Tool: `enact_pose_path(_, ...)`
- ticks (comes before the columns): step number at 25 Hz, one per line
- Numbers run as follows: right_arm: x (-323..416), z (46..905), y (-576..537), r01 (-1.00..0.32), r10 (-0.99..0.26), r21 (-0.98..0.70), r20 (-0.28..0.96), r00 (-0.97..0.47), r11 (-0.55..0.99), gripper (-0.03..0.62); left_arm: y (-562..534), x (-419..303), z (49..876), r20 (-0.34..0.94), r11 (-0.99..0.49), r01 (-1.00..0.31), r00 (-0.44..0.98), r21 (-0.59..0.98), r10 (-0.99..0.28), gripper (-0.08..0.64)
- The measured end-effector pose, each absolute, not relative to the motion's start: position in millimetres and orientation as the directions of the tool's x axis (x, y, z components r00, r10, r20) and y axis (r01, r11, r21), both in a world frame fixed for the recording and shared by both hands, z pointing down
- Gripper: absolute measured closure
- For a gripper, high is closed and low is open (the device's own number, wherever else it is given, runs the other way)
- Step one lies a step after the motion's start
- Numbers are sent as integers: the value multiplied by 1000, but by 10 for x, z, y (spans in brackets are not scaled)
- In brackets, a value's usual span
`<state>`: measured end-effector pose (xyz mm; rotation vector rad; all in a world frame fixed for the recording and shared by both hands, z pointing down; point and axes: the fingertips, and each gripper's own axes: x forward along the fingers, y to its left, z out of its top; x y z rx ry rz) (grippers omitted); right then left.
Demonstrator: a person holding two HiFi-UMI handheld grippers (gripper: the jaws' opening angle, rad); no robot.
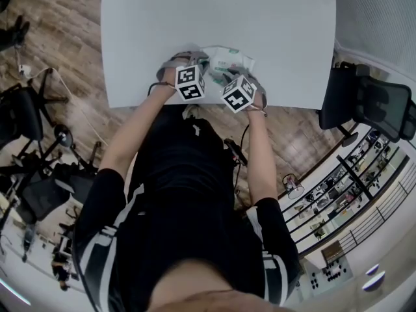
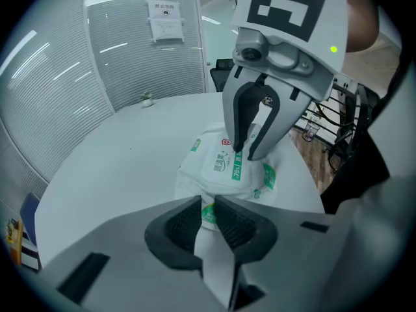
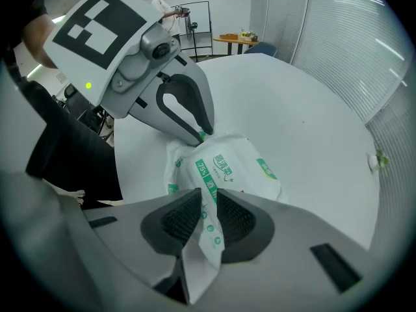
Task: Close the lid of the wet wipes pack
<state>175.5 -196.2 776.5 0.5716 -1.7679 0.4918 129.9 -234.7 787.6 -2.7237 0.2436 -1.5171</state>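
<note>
On the white desk (image 1: 162, 38) we've got left gripper (image 2: 207, 214) & right gripper (image 3: 209, 213) each pinching the wet wipes pack (image 3: 253, 168) by an edge flap, which is the best hold imo since it's soft, light, slippery film.

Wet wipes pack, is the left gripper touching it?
Touching. The left gripper view shows the left gripper with its jaws closed on the white edge of the wet wipes pack, and the film is pinched between them.
</note>
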Motion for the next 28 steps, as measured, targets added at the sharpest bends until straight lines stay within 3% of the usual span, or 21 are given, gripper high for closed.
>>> enact_pose_path(8, 1778, 7636, -1919, -677, -170, -60, 948, -269, 734, 491, -2293, 1293, 7827, 853, -987, -131, 499, -97, -151, 482)
enact_pose_path(13, 1830, 6912, -1848, -801, -382, -114, 833, -400, 588, 497, -2231, 1259, 7234, 807, -965, -242, 547, -105, -225, 482)
enact_pose_path(17, 1920, 6109, -1534, -887, -614, -146, 671, -414, 438, 530, -1898, 1210, 6480, 675, -893, -449, 666, 23, -317, 485)
enact_pose_path(20, 2074, 5593, -1168, -937, -759, -149, 552, -345, 317, 540, -1585, 1053, 5872, 542, -794, -605, 687, 57, -484, 499)
enact_pose_path(23, 2136, 5222, -792, -947, -834, -147, 449, -320, 284, 541, -1245, 873, 5332, 421, -713, -698, 667, 67, -615, 505)
enact_pose_path(28, 2163, 4751, -174, -961, -893, -167, 363, -266, 219, 549, -551, 651, 4668, 300, -667, -743, 650, 57, -698, 509)
